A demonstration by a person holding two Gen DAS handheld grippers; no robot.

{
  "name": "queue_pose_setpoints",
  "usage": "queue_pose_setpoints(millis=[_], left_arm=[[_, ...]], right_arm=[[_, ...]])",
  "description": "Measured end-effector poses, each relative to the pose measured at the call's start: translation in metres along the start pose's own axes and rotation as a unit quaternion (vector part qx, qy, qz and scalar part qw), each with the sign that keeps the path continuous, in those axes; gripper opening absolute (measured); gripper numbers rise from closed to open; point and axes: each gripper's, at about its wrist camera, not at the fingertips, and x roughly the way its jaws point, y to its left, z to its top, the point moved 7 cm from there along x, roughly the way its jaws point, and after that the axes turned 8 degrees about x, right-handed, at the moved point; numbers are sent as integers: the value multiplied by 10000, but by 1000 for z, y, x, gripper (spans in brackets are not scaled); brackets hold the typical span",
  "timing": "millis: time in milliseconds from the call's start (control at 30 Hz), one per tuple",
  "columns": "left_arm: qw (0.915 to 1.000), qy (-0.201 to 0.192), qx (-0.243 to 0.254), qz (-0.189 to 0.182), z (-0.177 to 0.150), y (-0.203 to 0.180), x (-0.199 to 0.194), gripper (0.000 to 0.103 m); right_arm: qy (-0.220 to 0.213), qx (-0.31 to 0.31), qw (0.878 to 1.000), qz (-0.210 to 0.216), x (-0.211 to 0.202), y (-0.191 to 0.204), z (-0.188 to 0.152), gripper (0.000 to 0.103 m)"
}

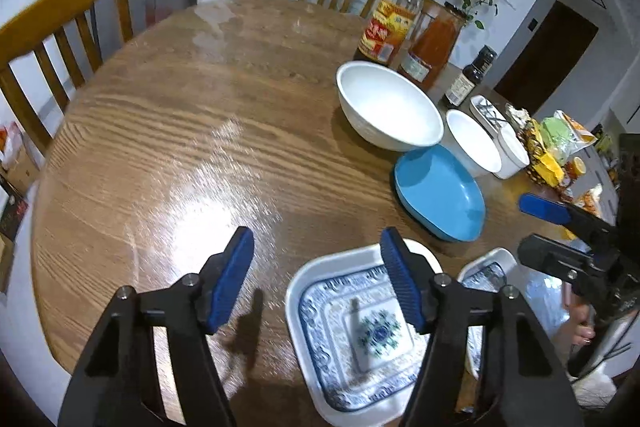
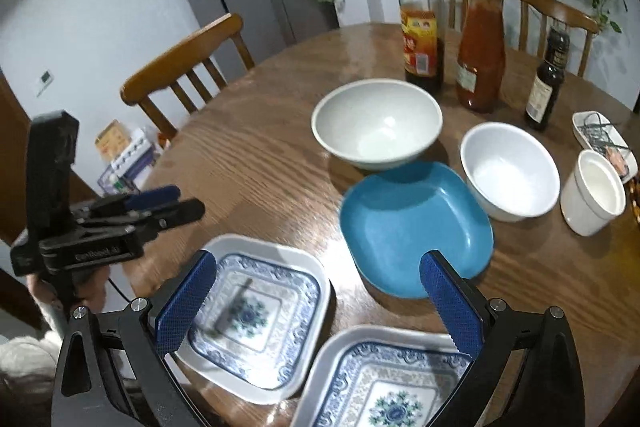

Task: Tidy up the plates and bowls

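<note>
Two square blue-and-white patterned plates lie at the near table edge: one [image 1: 352, 331] [image 2: 260, 315] on the left, one [image 2: 384, 387] [image 1: 486, 275] on the right. A blue square plate [image 1: 440, 193] [image 2: 416, 227] lies behind them. A large white bowl [image 1: 388, 105] [image 2: 376, 123], a smaller white bowl [image 1: 472, 143] [image 2: 510, 171] and a white cup [image 1: 512, 151] [image 2: 592, 193] stand further back. My left gripper [image 1: 316, 279] is open and empty above the left patterned plate. My right gripper [image 2: 320, 303] is open and empty above both patterned plates.
Three bottles stand behind the bowls: soy sauce [image 2: 422, 15], red sauce [image 2: 480, 47], a dark bottle [image 2: 548, 79]. A small white dish with wires [image 2: 600, 139] and snack packs [image 1: 560, 143] lie at the right. Wooden chairs [image 1: 60, 27] surround the round table [image 1: 180, 147].
</note>
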Motion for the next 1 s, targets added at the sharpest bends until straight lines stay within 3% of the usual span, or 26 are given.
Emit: queue_pose_setpoints(millis=[100,233,400,533,700,833,900,1000], left_arm=[[9996,228,36,-182,-7,-5,3,61],[9994,321,46,-87,-15,-4,2,60],[9993,346,-16,-146,-21,-1,1,55],[9979,422,-209,-445,-26,0,2,55],[9976,382,-262,-516,-31,1,-1,54],[9980,351,-199,-479,-32,3,-4,49],[9982,373,-135,-455,-33,4,-4,40],[9978,453,-83,-484,-37,5,-3,38]], right_arm=[[259,155,9995,16,12,-6,-6,102],[732,353,9965,199,27,-7,-13,98],[618,330,9975,-68,27,-11,-13,97],[658,253,9975,-103,28,-10,-14,91],[457,117,9985,-267,23,-8,-12,85],[471,173,9983,-281,22,-10,-13,76],[394,277,9985,-250,20,-14,-14,75],[482,457,9974,-262,23,-20,-21,62]])
